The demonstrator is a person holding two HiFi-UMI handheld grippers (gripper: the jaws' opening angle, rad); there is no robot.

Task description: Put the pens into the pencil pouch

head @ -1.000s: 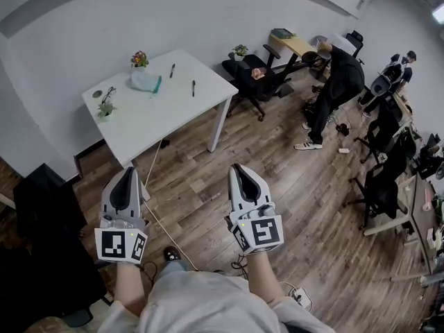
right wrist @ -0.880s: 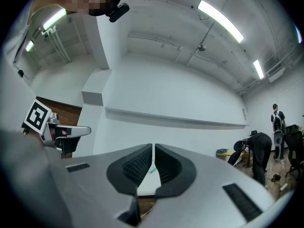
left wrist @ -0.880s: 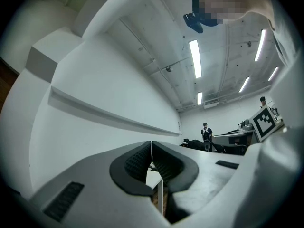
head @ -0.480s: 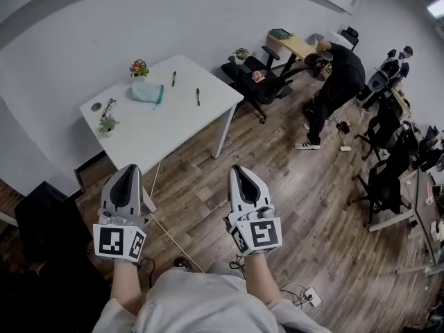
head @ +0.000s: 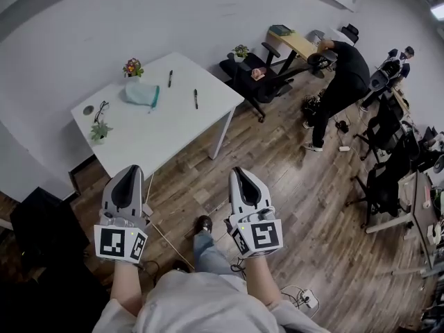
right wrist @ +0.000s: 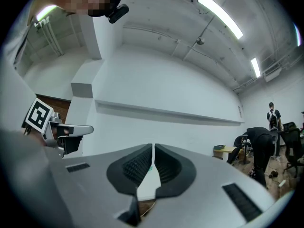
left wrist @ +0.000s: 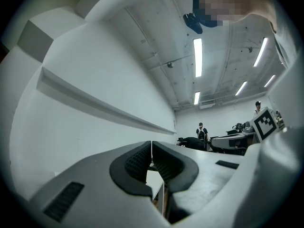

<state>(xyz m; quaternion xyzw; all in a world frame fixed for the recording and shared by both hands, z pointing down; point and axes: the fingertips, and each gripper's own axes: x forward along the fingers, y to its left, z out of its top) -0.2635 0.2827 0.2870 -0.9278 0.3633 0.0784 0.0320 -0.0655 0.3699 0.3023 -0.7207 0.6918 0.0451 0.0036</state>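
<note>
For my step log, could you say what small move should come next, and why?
Probably step toward the table: the two pens and the pouch lie there, far off, while the left gripper and right gripper are shut and empty.

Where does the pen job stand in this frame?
Done: nothing. The far pen and near pen lie bare on the table, apart from the pouch. In hand: nothing; the left tool and right tool are shut and empty, held over the floor short of the table. Left: reach the table, then put each pen in the pouch.
</note>
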